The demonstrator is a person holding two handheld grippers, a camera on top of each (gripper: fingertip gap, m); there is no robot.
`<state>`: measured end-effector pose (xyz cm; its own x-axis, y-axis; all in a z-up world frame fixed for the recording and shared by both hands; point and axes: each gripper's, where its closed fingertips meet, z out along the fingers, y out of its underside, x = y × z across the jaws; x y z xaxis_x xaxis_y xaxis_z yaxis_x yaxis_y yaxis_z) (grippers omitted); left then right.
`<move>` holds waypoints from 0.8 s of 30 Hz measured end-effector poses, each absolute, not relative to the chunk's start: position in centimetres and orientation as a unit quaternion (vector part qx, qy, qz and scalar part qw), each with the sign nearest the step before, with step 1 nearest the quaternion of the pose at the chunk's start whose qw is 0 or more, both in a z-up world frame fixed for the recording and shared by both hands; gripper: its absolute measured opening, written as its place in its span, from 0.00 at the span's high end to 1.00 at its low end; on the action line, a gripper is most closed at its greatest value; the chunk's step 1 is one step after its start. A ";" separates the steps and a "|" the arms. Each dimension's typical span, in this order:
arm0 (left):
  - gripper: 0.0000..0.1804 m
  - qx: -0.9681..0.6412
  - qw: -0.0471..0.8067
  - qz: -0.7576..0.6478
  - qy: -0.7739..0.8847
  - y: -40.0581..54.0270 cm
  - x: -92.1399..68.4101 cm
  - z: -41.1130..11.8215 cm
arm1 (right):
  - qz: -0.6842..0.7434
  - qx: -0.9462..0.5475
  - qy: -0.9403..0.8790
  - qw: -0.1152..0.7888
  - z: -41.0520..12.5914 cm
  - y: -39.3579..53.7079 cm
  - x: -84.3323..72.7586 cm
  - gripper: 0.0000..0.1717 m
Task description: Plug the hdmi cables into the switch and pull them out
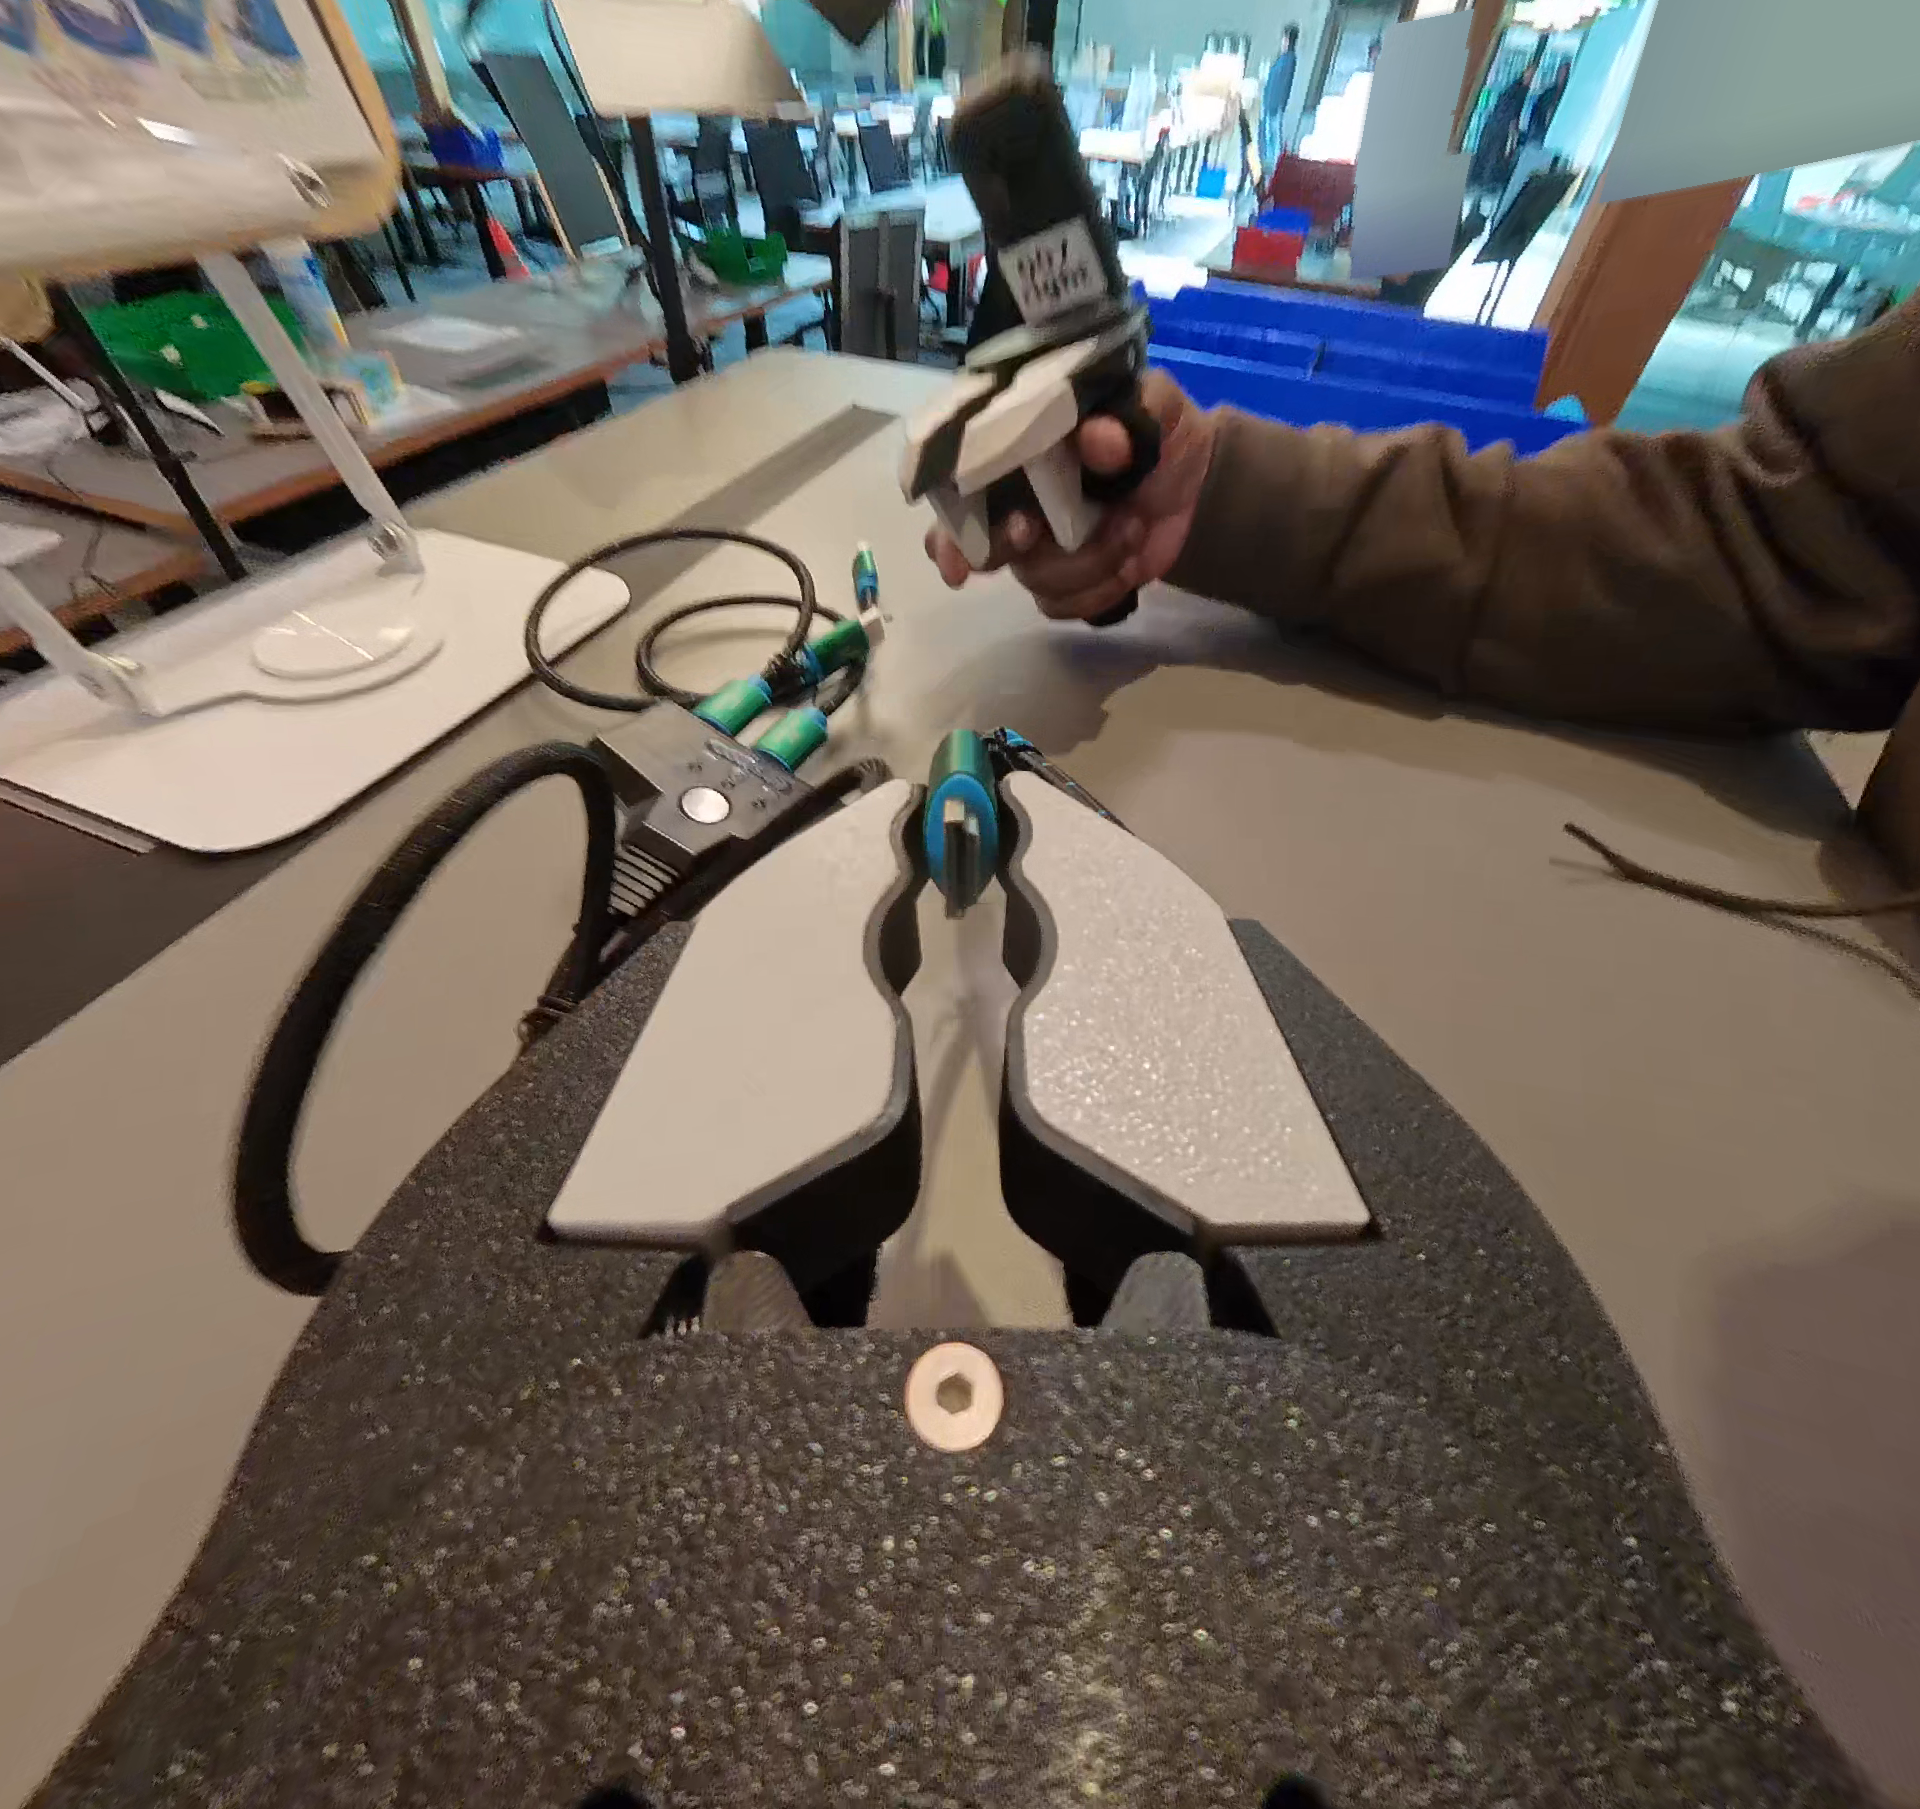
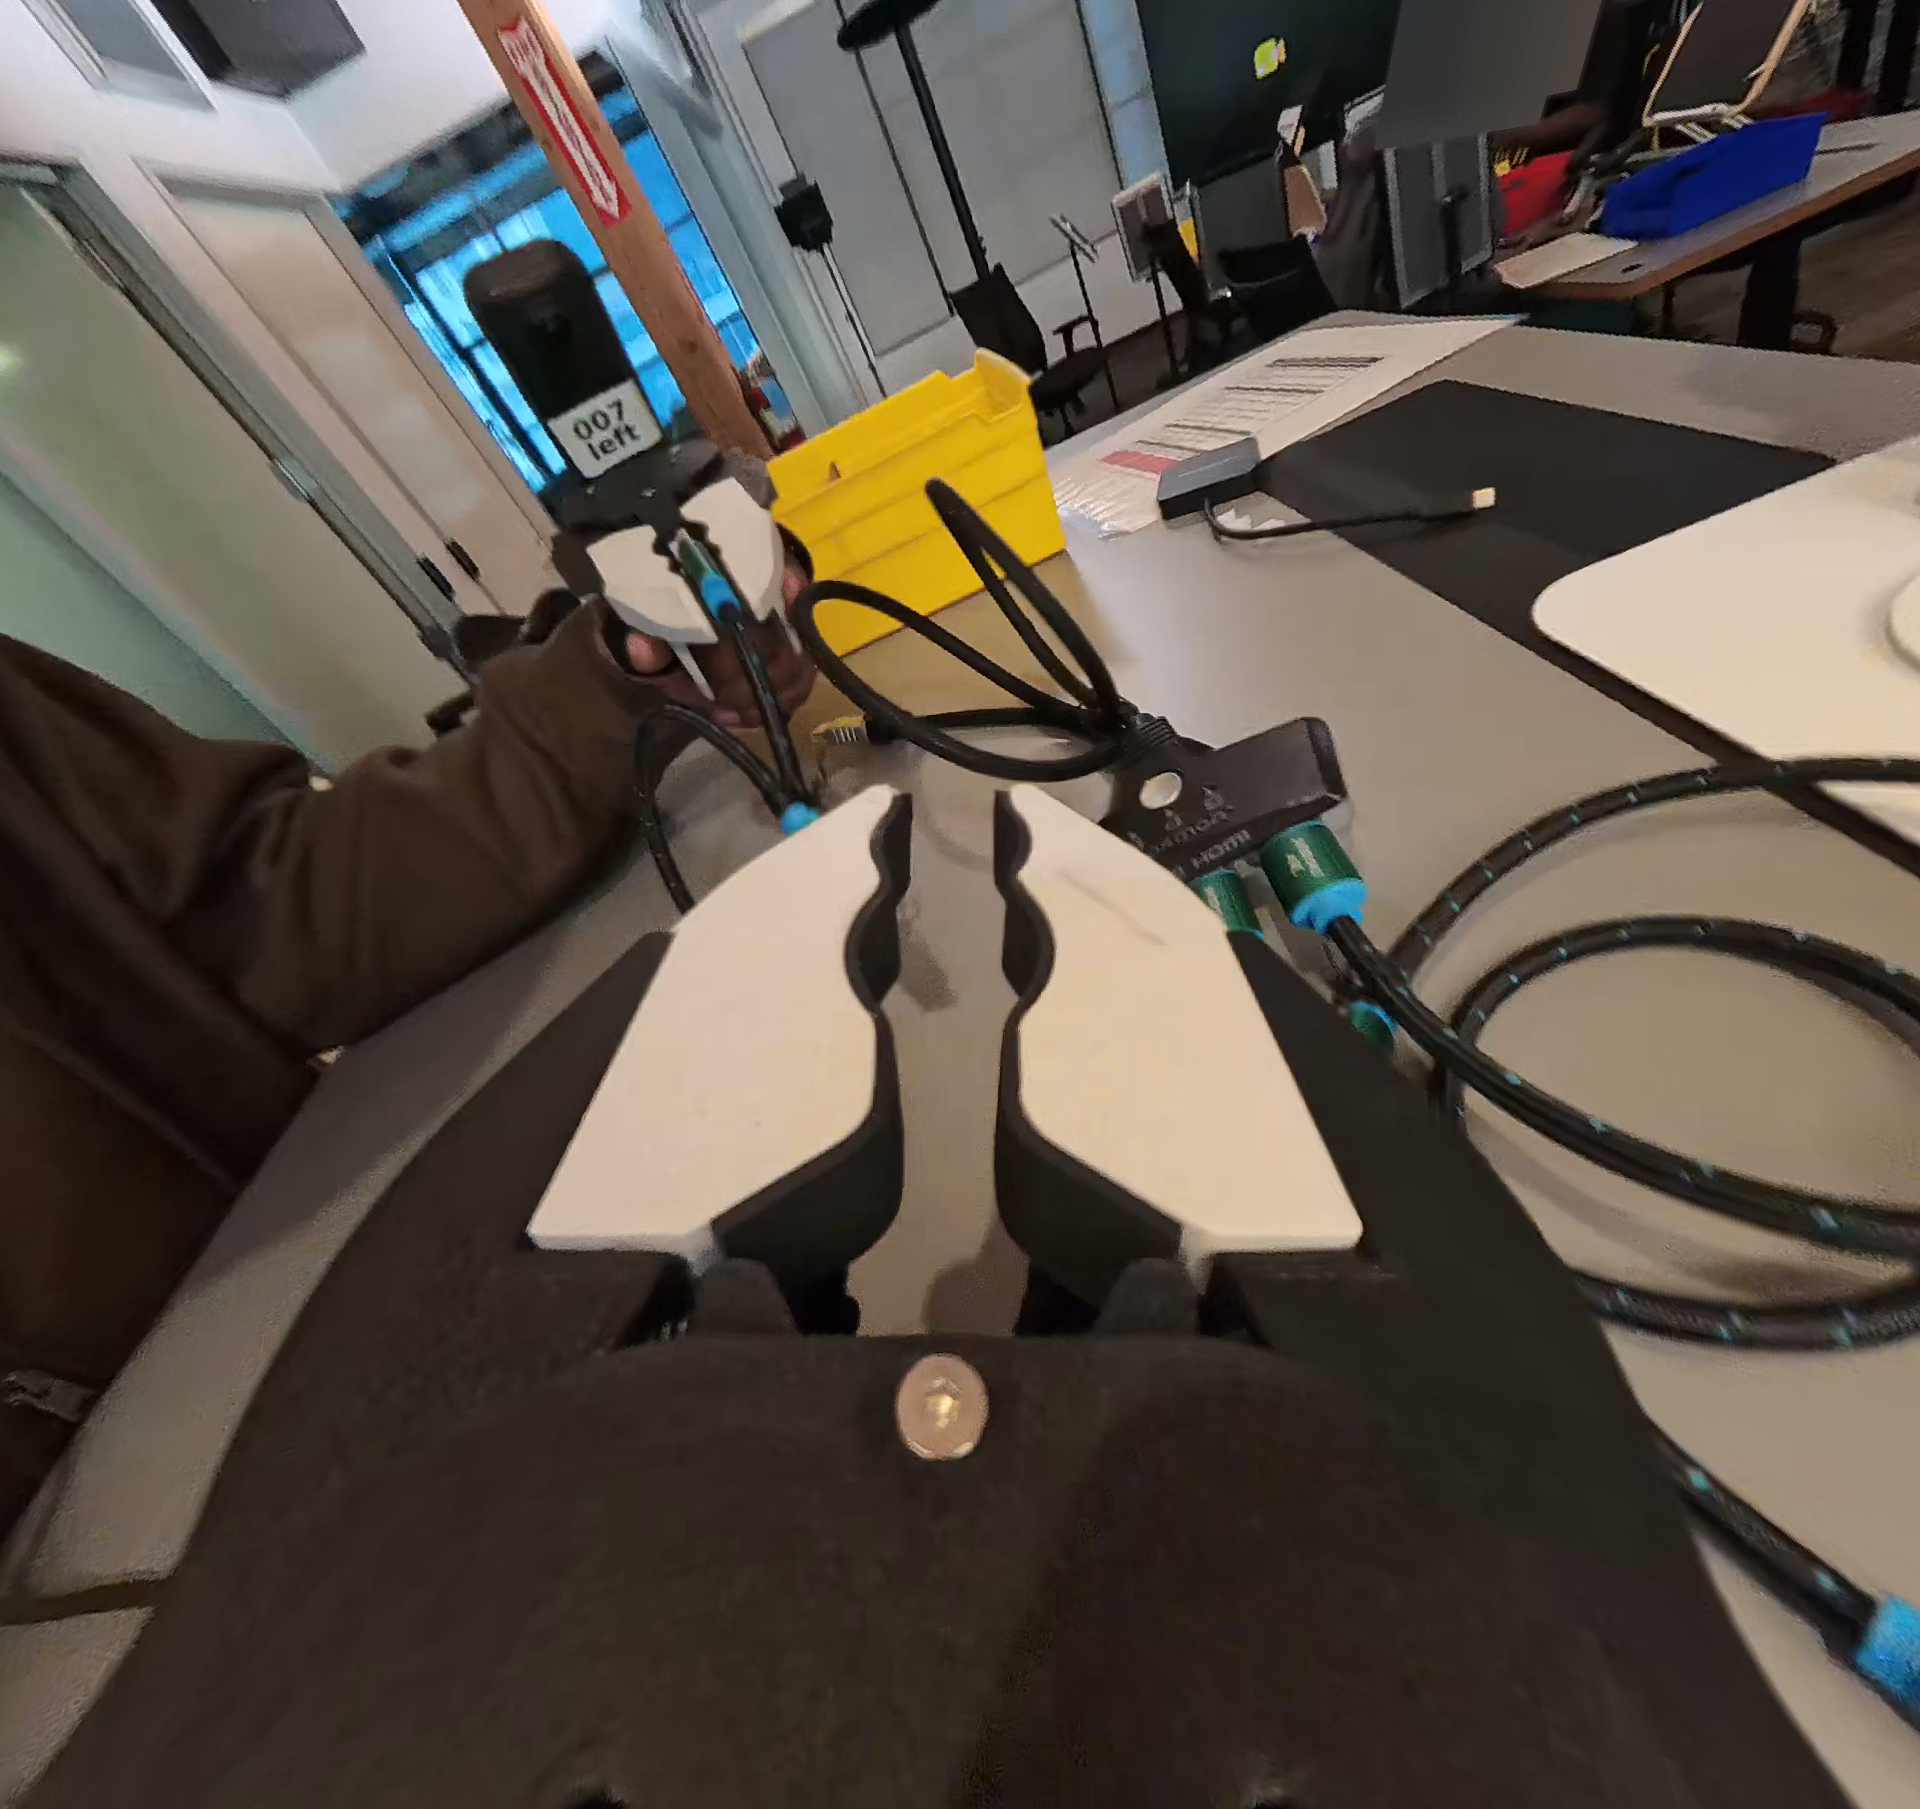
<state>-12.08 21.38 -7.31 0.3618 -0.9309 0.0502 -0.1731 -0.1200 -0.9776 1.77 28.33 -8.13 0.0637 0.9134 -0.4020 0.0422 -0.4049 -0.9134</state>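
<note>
Nearest you, your left gripper [image 1: 961, 850] has its jaws closed on a green and blue cable plug [image 1: 961, 803], a pad pressing each side of the collar, the metal tip pointing back toward the camera and the braided cable [image 1: 1049, 772] trailing away behind. The plug is lifted off the grey bench [image 1: 1351, 928]; keep that squeeze even so it does not twist between the pads.

Just left of it lies the black switch box [image 1: 686, 803] with two green plugs [image 1: 764, 715] already seated in its far edge and thick black leads looping off it. Keep the held plug square to the box face.

Your right gripper [image 2: 951, 814] hangs above the bench with its jaws a little apart and nothing between them; the box [image 2: 1226, 803] sits just to its right, so it is the nearest thing to steady.

Farther off lie a loose plug end [image 1: 865, 580], the white monitor base [image 1: 312, 679], and across the bench a yellow bin [image 2: 914, 481].
</note>
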 end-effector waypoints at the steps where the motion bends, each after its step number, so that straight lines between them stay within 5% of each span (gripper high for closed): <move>1: 0.94 -0.658 0.495 -0.366 0.434 21.5 -11.4 -8.1 | 0.552 -0.619 -0.403 0.387 -8.0 27.9 0.8 0.90; 13: 0.94 -0.661 0.448 -0.377 0.468 20.8 -7.1 -10.0 | 0.455 -0.609 -0.555 0.336 -11.4 22.0 -7.5 0.84; 24: 0.94 -0.659 0.460 -0.366 0.470 21.3 -7.2 -10.0 | 0.487 -0.605 -0.552 0.302 -12.2 21.0 -7.8 0.96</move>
<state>-7.22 21.29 -9.97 0.2897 -0.9558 0.0506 -0.2823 -0.1358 -0.9497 -7.76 21.04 -12.17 -0.0852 0.9628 -0.2563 0.3746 -0.2074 -0.9037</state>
